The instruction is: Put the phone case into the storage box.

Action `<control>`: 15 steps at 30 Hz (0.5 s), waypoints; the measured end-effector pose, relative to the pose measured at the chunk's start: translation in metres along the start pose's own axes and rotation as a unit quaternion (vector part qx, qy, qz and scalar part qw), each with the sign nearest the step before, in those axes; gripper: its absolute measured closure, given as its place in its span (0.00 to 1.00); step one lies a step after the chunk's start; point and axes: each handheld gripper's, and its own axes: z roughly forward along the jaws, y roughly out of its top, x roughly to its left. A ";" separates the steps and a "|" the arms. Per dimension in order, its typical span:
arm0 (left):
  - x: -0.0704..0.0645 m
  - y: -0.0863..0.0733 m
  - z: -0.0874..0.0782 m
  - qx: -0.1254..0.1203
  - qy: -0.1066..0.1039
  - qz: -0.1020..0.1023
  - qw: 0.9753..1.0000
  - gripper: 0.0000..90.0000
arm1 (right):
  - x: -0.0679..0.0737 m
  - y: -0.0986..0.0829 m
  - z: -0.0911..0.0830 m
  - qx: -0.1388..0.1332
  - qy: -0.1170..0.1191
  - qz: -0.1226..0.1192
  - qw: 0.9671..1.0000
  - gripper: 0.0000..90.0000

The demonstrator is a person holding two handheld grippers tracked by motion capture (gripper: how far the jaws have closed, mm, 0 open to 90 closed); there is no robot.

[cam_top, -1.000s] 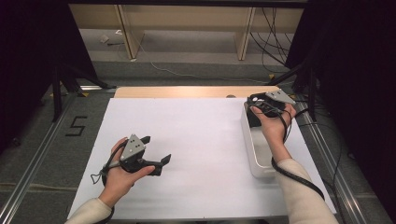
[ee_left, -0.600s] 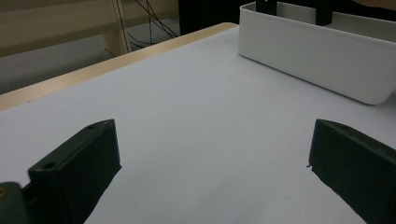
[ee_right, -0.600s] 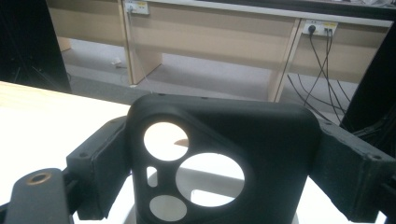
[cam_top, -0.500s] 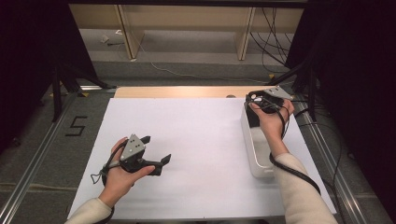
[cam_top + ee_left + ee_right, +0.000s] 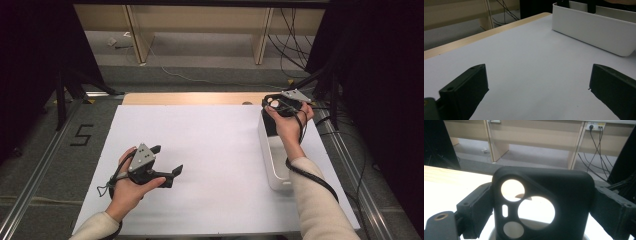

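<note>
I see a matt black phone case (image 5: 544,202), rubbery-looking plastic, clamped in my right gripper (image 5: 541,205). White bin (image 5: 596,32) is smooth semi-gloss plastic. Table (image 5: 210,135) cover is matt white, paper-like; its far edge is bare pale wood.

A white sheet (image 5: 215,150) covers the wooden table (image 5: 190,98). Beyond it, pale wooden shelving (image 5: 200,25) stands on a grey floor (image 5: 45,165) — black cables (image 5: 290,35) trail there, dark curtains (image 5: 30,60) either side.

White-topped table (image 5: 215,145), white bin (image 5: 274,165) at right edge
</note>
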 end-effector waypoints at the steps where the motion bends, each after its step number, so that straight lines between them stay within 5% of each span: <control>1: 0.000 0.000 0.000 0.000 0.000 0.000 1.000 0.02 | 0.000 0.000 0.001 0.001 0.001 0.001 1.000 0.12; 15: 0.000 0.000 0.000 0.001 0.001 0.001 1.000 0.02 | -0.001 0.002 0.005 0.000 0.009 0.007 1.000 0.03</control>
